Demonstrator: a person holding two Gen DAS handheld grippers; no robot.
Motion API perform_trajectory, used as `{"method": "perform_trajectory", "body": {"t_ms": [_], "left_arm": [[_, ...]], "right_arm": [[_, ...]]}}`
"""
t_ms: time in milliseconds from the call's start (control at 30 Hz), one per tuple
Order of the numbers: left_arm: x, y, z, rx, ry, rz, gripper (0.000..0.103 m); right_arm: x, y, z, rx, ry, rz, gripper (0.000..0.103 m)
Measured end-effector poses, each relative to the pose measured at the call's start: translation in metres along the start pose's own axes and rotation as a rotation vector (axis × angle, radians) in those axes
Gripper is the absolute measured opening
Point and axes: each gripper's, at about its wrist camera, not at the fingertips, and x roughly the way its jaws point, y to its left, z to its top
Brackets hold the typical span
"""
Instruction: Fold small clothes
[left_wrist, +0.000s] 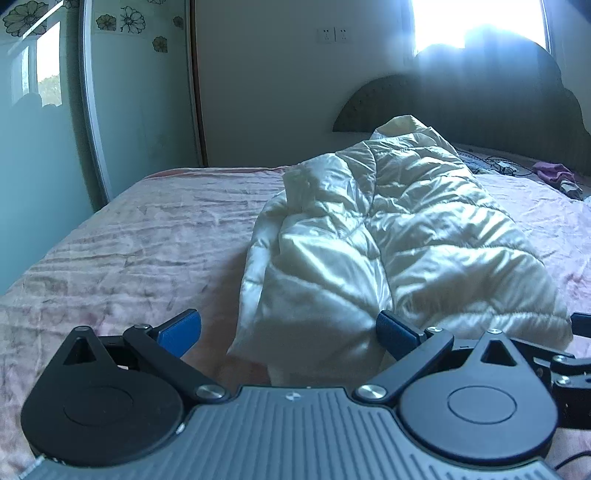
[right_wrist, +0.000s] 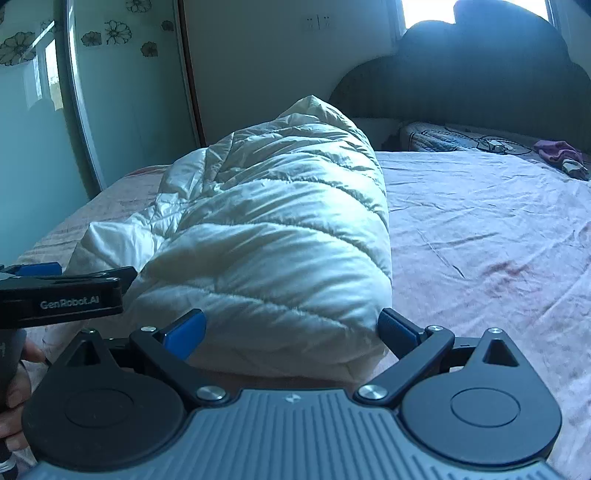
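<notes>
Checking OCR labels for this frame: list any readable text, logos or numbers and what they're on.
"GenRobot.AI": white print on the black side of the left tongs, seen in the right wrist view.
Small pale logo mark on the grey housing of the right tongs: a symbol, no letters readable.
Wall sockets: no legible marking.
Nothing readable on the white jacket.

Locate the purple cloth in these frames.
The purple cloth lies at the far right of both wrist views, on the pink bedspread just below the dark headboard, beside tangled cables, well beyond the white puffer jacket.

hazy backlit glare from window (left_wrist: 478, 24)
</notes>
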Motion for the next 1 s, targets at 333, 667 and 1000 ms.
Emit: {"method": "perform_trajectory", "body": {"t_ms": [333, 667, 1000], "left_arm": [[-0.012, 0.015, -0.026, -0.023, 0.056, -0.005, 0.102], [-0.018, 0.026, -0.056, -0.044, 0.116, 0.009, 0.102], [-0.028, 0.022, -0.065, -0.025, 0.124, 0.029, 0.102]], "right_arm": [[-0.007, 0.005, -0.015, 0.005, 0.044, 0.004, 0.101], [-0.016, 0.009, -0.040, 0.000, 0.097, 0.003, 0.101], [-0.028, 0.012, -0.053, -0.002, 0.109, 0.007, 0.101]]}}
